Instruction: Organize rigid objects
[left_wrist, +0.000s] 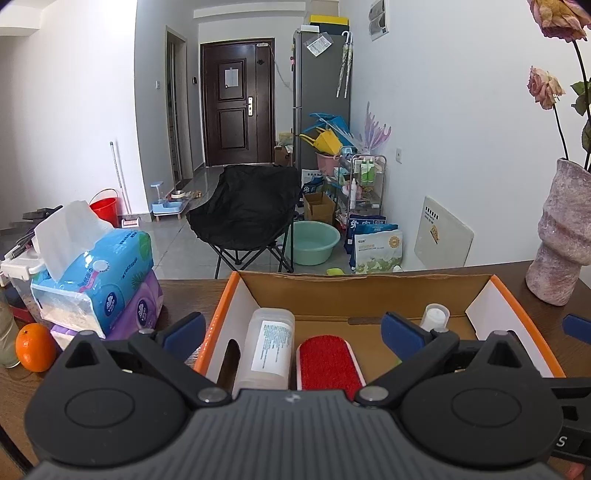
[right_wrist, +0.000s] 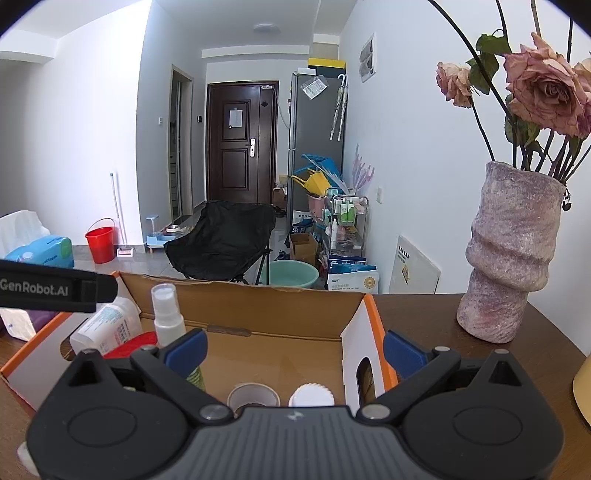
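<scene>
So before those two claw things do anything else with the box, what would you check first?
1. Left gripper open, nothing between its fingers: ok.
2. Right gripper open and empty: ok.
3. Clear bottle and red brush lying inside the box: ok.
4. Spray bottle upright in the box: ok.
5. Orange outside the box, on the table: not ok, if it belongs in there.
6. Room left in the box: ok, bare cardboard floor shows.
</scene>
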